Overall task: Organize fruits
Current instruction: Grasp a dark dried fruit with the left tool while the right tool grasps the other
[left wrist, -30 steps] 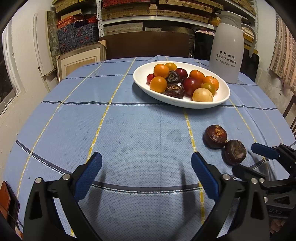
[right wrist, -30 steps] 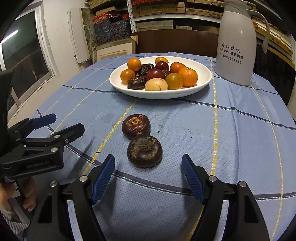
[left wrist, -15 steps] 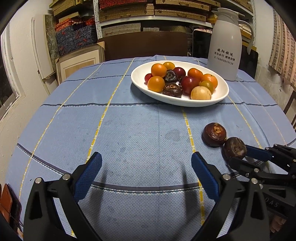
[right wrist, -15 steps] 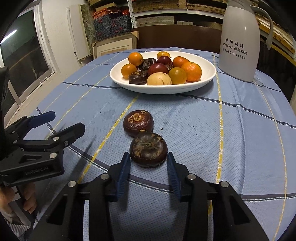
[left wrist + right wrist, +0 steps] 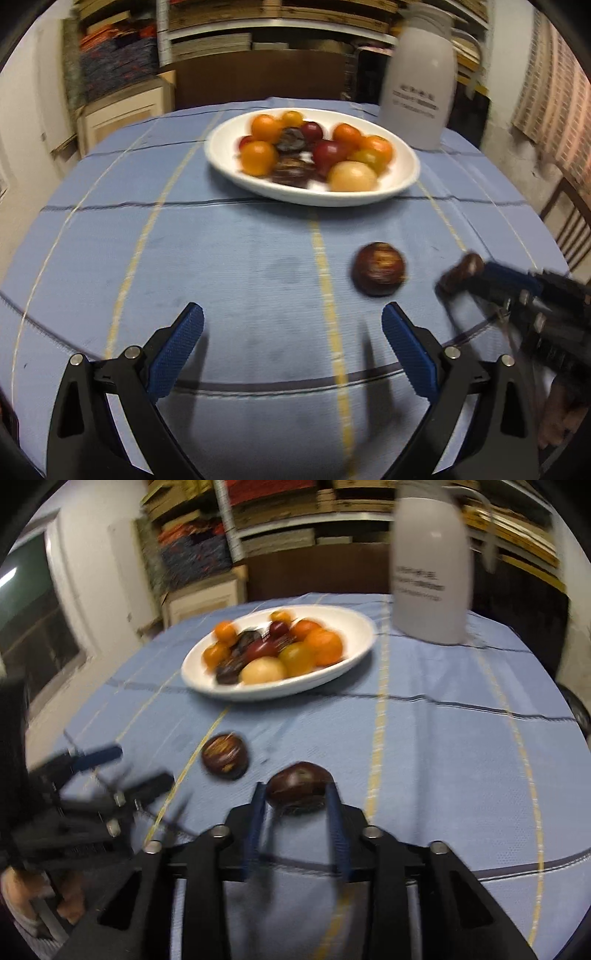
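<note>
the left gripper (image 5: 291, 343) hovered low at the near edge of the table (image 5: 221, 266), its ribbed blue pads spread wide and holding nothing, probably lined up for the loose dark fruit (image 5: 379, 268) lying on the cloth just beyond its right pad. that fruit was squat and round, a glossy brown-black skin with paler streaks on top (it looked like a water chestnut, though blur made that uncertain). further back, right of centre, a smooth white oval dish (image 5: 406, 177) held the gathered pile: shiny orange, red and yellow small fruits and more wrinkled dark ones. to the right, the right gripper (image 5: 295, 797) had just been closing and gripped a second dark fruit (image 5: 298, 783) between its pads, apparently lifted clear of the woven blue cloth, likely bound for the dish. a matt white jug (image 5: 430, 568) stood far right.
</note>
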Demonstrator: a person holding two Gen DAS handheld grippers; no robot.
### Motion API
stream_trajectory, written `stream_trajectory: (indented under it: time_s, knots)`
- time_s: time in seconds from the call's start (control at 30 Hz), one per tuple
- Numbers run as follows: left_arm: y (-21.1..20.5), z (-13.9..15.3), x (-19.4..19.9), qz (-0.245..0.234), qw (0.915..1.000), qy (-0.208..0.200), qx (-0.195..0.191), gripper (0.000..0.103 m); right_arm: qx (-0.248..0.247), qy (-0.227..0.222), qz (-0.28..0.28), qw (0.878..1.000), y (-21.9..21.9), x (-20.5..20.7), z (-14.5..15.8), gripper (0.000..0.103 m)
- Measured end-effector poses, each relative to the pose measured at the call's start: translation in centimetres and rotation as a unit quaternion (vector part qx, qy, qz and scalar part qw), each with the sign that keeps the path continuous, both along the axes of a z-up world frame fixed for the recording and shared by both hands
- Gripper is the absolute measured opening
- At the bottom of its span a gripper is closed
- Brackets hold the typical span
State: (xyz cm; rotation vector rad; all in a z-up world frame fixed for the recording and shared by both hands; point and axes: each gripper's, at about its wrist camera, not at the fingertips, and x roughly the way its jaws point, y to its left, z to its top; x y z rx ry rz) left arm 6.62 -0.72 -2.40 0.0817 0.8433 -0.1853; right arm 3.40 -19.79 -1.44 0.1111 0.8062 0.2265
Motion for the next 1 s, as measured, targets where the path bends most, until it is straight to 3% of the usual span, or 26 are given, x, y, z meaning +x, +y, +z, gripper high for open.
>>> stream_trajectory:
  time_s: [0.2,0.3,0.37,0.47,0.6,0.77,0.83,1.0]
  knots:
    - [-4.4,-0.2,0.8,-0.029,0.9982,-0.017,0.049,0.095,0.044,0.018,-0.009,0.999,-2.3,0.8,0.0,0.035]
    - [-5.4,-0.6,1.6,-0.037,0.9978,-0.012,0.053,0.095,0.024,0.024,-0.002,0.999,-1.7,0.8,-0.4,0.047]
    - [-5.8,-1.0,2.1,-0.036,0.997,-0.01,0.067,0.095,0.015,0.027,0.003,1.0,-1.2,0.7,-0.7,0.047]
    - [-5.7,-1.2,3.0,-0.04,0.9978,0.002,0.052,0.092,0.011,0.031,0.006,0.999,-0.9,0.9,-1.1,0.047]
    - [-5.6,-1.8,4.1,-0.058,0.9974,0.026,0.033,0.073,0.016,0.042,0.012,0.999,-0.7,0.7,-1.6,0.046]
    - [-6.0,-1.7,4.0,-0.077,0.9963,0.019,0.034,0.055,0.006,0.046,0.019,0.999,0.0,0.8,-2.0,0.046]
    - [-6.3,-1.6,3.8,-0.087,0.9954,0.016,0.037,0.042,-0.008,0.041,0.02,0.999,0.4,0.7,-2.1,0.045]
    - [-5.8,-1.5,3.2,-0.088,0.9956,0.016,0.028,0.04,-0.023,0.034,0.025,0.999,0.9,0.6,-2.0,0.043]
